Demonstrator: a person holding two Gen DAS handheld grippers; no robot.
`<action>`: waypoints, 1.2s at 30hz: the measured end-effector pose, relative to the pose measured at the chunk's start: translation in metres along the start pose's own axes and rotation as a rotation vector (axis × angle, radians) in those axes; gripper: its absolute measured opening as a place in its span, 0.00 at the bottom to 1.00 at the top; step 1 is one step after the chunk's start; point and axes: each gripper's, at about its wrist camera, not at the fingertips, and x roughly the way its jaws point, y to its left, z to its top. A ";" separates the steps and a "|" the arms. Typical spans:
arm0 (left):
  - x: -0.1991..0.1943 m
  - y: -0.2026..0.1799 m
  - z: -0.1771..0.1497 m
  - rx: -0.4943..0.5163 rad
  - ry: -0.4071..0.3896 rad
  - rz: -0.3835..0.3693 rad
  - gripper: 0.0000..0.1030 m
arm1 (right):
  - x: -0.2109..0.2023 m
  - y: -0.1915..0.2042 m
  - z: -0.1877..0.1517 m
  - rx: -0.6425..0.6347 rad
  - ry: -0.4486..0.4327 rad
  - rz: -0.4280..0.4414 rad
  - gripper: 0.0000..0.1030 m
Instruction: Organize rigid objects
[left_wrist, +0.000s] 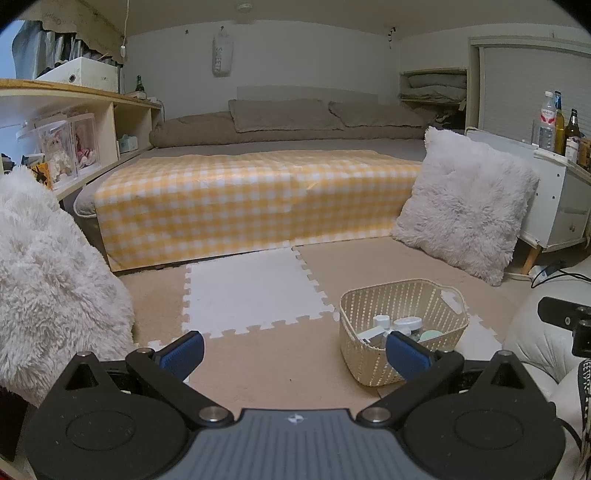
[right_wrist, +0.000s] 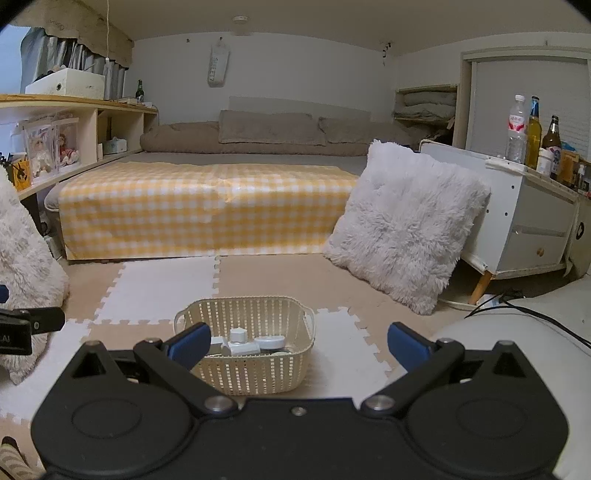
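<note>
Both grippers are hovering low over the floor mat, and everything is turning on the basket (right_wrist: 245, 347). From the right gripper (right_wrist: 297, 345) it is sitting almost dead ahead, at about eleven o'clock, so near that the left finger is overlapping its near corner in the right wrist view. The jaws are standing wide apart with nothing between the pads. From the left gripper (left_wrist: 295, 352) the same basket (left_wrist: 402, 328) is lying off at about one o'clock, with the right finger crossing in front of its rim; those jaws are also spread wide and holding nothing. By my reading the right hand is the nearer and better lined up.

The basket's long side is running across the right wrist view, from nine to three o'clock, with a handle cutout at each end. Inside it, small white things are lying together: a capped bottle (right_wrist: 242, 341) and a round jar (right_wrist: 271, 343) touching it. What else is down there I cannot tell.

The basket is resting on foam puzzle tiles (right_wrist: 162, 288), white and tan, flat and soft underfoot. Beyond, at twelve o'clock, a low bed with a yellow checked cover (right_wrist: 207, 206) is filling the room; a fluffy white cushion (right_wrist: 410, 225) is leaning at two o'clock against a white cabinet (right_wrist: 535, 229) carrying bottles.
</note>
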 end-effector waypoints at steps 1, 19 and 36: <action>0.000 0.000 0.000 -0.002 0.000 0.000 1.00 | -0.001 0.000 0.000 0.000 -0.002 0.000 1.00; 0.000 0.002 -0.002 -0.009 -0.003 0.009 1.00 | -0.003 -0.003 -0.002 0.009 -0.010 0.004 1.00; 0.000 0.005 -0.003 -0.013 -0.002 0.011 1.00 | -0.002 -0.002 -0.002 0.008 -0.010 0.005 1.00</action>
